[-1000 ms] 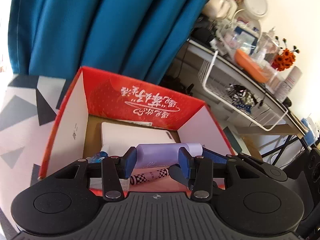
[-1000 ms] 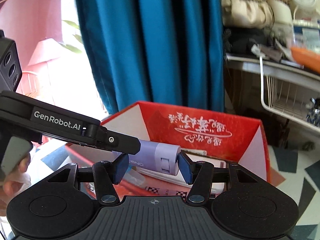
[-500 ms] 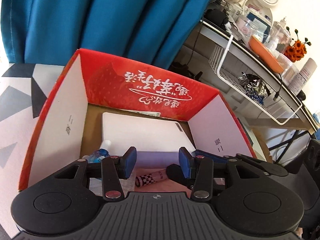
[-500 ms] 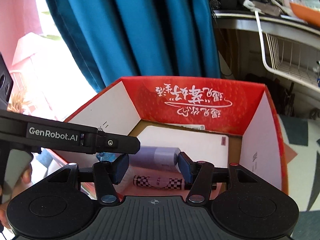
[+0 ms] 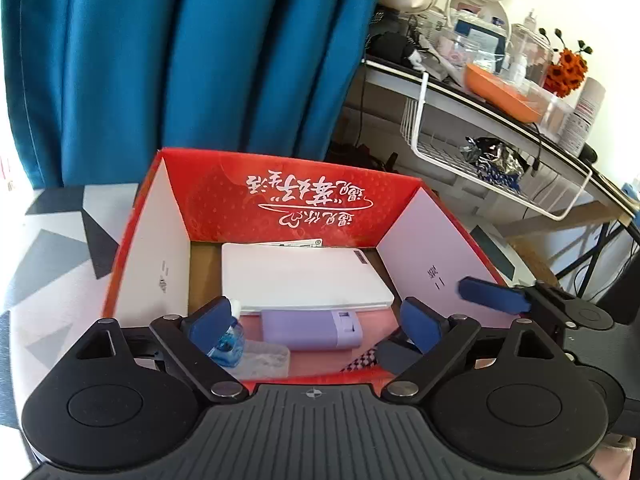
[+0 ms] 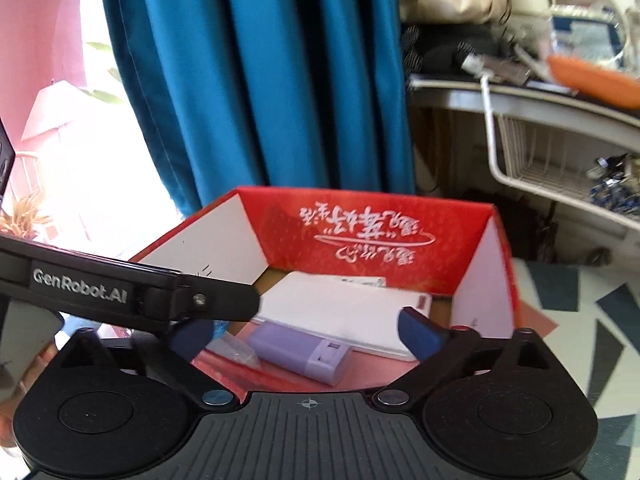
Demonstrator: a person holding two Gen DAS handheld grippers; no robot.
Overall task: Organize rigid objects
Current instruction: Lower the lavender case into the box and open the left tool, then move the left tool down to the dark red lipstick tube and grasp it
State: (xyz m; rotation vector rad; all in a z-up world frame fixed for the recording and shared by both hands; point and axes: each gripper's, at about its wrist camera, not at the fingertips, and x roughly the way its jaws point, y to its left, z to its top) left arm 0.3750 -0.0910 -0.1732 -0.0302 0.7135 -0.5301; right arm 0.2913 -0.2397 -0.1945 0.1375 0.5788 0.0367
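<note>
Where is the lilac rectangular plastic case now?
In both wrist views the lilac rectangular plastic case lies inside the red cardboard box, against the near edge of the flat white box.

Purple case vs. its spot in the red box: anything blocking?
Nothing visible. The purple case already lies inside the red box, against the white slab; both hand-held grippers' jaws are opening, clear of it.

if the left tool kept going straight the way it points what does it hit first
Most likely the purple case lying in the red box, directly ahead between the opening jaws of the left tool, with nothing gripped. Depth is hard to judge; it could pass above it and meet the white slab behind.
</note>
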